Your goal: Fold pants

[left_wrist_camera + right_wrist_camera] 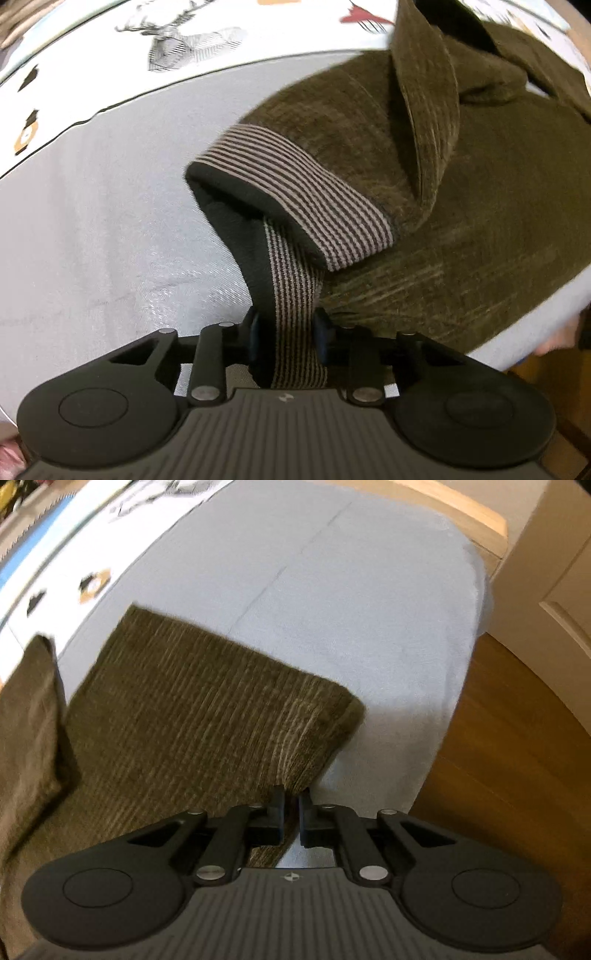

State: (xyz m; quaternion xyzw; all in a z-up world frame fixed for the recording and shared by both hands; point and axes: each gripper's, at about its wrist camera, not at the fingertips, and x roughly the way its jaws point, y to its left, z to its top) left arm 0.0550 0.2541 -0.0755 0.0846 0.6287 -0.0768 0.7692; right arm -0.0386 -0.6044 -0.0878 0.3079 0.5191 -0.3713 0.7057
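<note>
Olive-brown corduroy pants (461, 206) lie on a light blue-grey sheet (110, 229). Their striped elastic waistband (306, 192) curls open towards me in the left wrist view. My left gripper (290, 332) is shut on the striped waistband and lifts its near part. One pant leg (424, 92) is folded up over the rest. In the right wrist view the pants (192, 716) lie flat with a squared corner (347, 709). My right gripper (291, 808) is shut on the near edge of the pants, just below that corner.
A white cover with deer and animal prints (192, 40) lies beyond the sheet. The sheet's edge (465, 686) drops to a wooden floor (517, 775) on the right. A cream cabinet (554, 572) stands at the far right.
</note>
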